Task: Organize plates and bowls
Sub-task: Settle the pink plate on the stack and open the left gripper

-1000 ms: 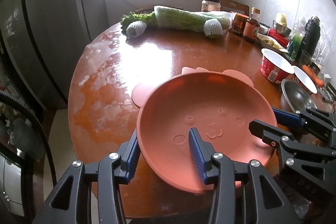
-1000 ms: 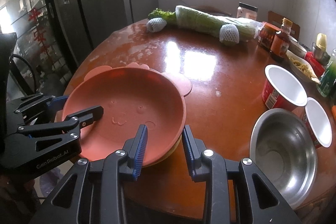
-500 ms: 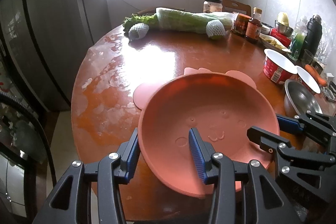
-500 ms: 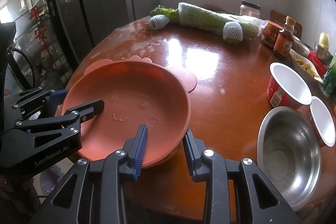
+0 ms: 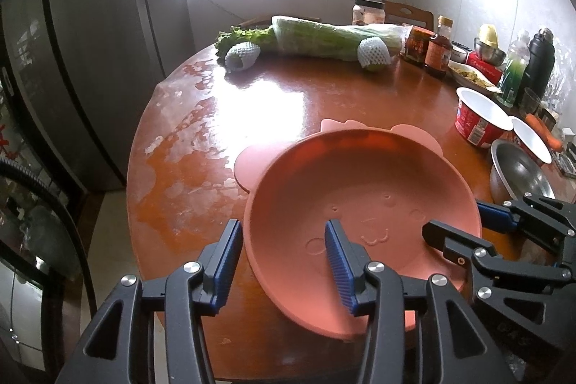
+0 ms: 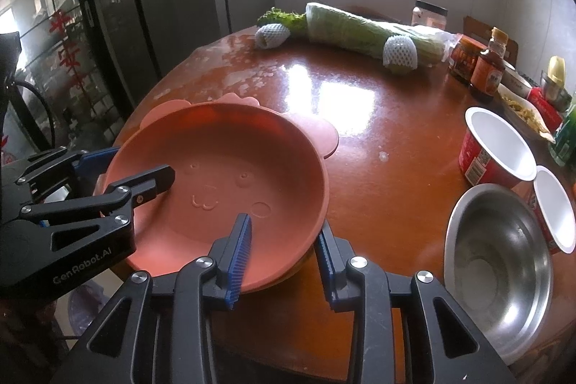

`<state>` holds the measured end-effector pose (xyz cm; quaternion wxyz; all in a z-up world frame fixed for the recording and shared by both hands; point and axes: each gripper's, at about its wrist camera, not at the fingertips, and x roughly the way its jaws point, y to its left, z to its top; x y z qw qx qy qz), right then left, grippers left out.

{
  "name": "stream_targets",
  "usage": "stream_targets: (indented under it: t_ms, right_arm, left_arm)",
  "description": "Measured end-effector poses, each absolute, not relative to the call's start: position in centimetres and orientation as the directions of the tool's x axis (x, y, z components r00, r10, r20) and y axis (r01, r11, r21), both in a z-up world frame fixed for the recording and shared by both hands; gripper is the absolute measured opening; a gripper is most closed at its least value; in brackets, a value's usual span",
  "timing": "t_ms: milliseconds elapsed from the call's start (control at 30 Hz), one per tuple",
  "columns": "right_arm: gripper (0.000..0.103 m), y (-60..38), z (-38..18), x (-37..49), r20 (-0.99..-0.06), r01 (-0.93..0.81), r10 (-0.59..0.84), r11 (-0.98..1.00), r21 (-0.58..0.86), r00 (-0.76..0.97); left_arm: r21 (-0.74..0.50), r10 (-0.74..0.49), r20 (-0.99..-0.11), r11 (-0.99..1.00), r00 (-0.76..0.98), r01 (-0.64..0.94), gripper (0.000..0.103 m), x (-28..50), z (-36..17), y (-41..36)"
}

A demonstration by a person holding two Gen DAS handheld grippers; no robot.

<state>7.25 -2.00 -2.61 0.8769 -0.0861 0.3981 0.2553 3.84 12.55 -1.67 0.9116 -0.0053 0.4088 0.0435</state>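
Left wrist view: your left gripper (image 5: 282,261) sits low centre, jaws opening, the pink plate (image 5: 360,204) rim between them; outer pad just off the rim

Plate there: centre-right, tilted over the round table (image 5: 273,107); right gripper (image 5: 453,222) clamps its right edge

Right wrist view: your right gripper (image 6: 284,249) at bottom centre is narrow, holding the plate (image 6: 219,182) rim

Bowls: steel bowl (image 6: 498,261) lower right; red cups (image 6: 495,146) above it

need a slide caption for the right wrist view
Both grippers, right and left, straddle the rim of a pink animal-face bowl at the table edge, beside a steel bowl.
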Motion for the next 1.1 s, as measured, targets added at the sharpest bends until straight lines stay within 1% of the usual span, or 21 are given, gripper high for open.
stream_targets:
  t_ms: [233, 400, 667, 833, 1100]
  right_arm:
    - [0.038, -2.0, -2.6, 7.4, -0.743, -0.517, 0.391, 0.853, 0.072, 0.542]
    - [0.047, -2.4, -2.0, 7.3, -0.730, -0.519, 0.411, 0.850, 0.090, 0.547]
    - [0.054, -3.0, -1.2, 6.8, -0.710, -0.513, 0.418, 0.853, 0.094, 0.566]
    - [0.055, -2.9, -1.3, 6.6, -0.713, -0.519, 0.416, 0.850, 0.086, 0.564]
    - [0.059, -2.1, -1.4, 6.5, -0.713, -0.538, 0.422, 0.840, 0.074, 0.561]
  left_arm:
    - [0.017, 0.069, -0.739, 0.996, 0.670, -0.085, 0.050, 3.8, -1.4, 12.6]
    - [0.011, 0.070, -0.735, 0.996, 0.674, -0.091, 0.050, 3.7, -1.1, 12.7]
    - [0.003, 0.070, -0.726, 0.995, 0.684, -0.099, 0.051, 3.5, -0.6, 12.6]
    - [0.003, 0.077, -0.730, 0.994, 0.679, -0.109, 0.051, 3.6, -0.6, 12.8]
    - [0.002, 0.088, -0.747, 0.992, 0.659, -0.130, 0.051, 4.1, -1.4, 13.5]
